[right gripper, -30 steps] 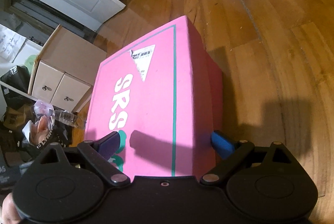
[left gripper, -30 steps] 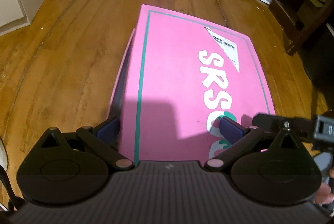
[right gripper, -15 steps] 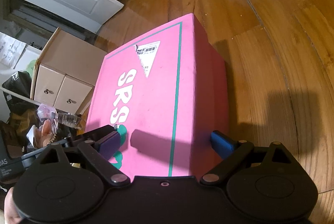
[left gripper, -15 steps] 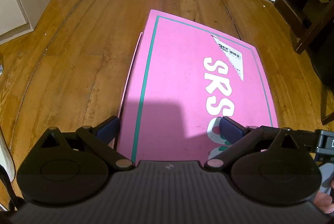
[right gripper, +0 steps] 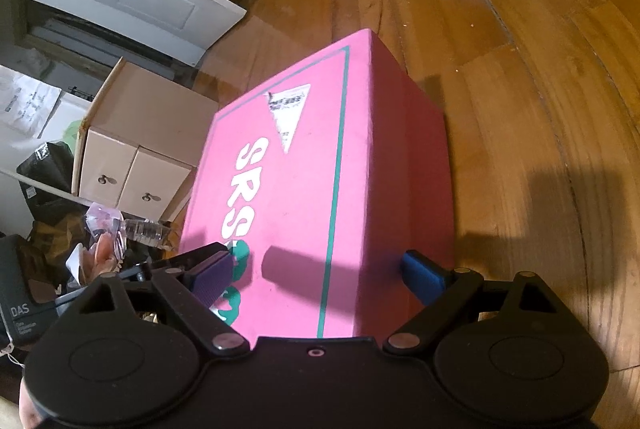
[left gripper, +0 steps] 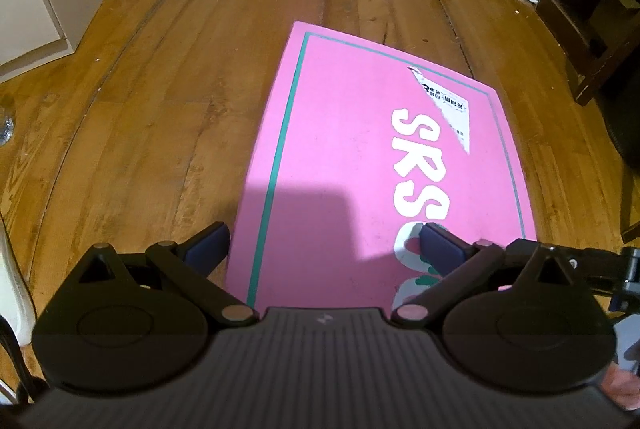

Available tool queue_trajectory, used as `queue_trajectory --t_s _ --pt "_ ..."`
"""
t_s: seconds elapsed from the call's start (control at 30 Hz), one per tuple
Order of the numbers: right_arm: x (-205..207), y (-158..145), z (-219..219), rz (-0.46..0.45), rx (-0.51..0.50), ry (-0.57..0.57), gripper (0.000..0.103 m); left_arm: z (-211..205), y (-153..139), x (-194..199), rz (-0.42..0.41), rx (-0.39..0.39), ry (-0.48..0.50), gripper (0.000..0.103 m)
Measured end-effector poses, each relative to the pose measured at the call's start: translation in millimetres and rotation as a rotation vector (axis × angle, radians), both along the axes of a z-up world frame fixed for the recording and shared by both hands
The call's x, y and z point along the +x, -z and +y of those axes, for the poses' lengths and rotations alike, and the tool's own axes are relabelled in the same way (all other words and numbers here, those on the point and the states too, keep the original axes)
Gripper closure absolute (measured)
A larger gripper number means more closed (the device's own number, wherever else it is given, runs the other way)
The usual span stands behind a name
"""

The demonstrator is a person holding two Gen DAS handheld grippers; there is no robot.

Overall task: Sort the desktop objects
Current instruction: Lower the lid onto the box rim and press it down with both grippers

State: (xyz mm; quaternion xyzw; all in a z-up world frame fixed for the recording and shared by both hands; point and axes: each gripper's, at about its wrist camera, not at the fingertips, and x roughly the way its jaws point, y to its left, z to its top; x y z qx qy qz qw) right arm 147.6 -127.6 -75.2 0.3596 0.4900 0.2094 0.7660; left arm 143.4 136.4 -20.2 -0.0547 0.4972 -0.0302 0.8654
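Two claws straddle pink box (left gripper: 340, 157): left claw (left gripper: 324, 241) wide; right claw (right gripper: 320, 269) wide, grip unclear; near edge hidden.

One pink box (left gripper: 352, 157), two claws (left gripper: 324, 245).

You have one pink box (left gripper: 340, 165) in front of you, sitting flat on the wooden floor (left gripper: 168, 101) with its lid shut. A thin teal line runs as a border just inside the lid's edges. Big white letters "SRS" run along the lid toward you, ending in a white and teal emblem at the near end. A torn white label with small print sticks to the far right part of the lid.
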Motion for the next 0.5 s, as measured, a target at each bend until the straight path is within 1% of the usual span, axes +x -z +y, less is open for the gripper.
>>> queue_trajectory --t_s 0.2,0.33,0.4,0.47,0.5 --pt "1.0 0.5 0.4 -0.008 0.000 -0.006 0.008 -2.9 4.0 -1.3 0.000 0.005 -0.004 0.001" --pt "0.2 -1.6 5.4 -0.021 -0.039 -0.020 0.011 -3.5 7.0 -3.5 0.009 0.008 -0.006 0.001" --pt "0.0 -4.3 6.7 -0.034 -0.055 -0.026 0.012 -1.3 7.3 -2.8 0.019 0.007 -0.024 0.003" --pt "0.2 -8.9 6.0 -0.055 -0.061 -0.027 0.015 -3.0 0.5 -2.9 -0.020 0.015 -0.017 0.005" --pt "0.1 -11.6 5.1 -0.067 -0.061 -0.024 0.016 -7.8 -3.1 -3.7 -0.034 0.019 0.011 0.005"
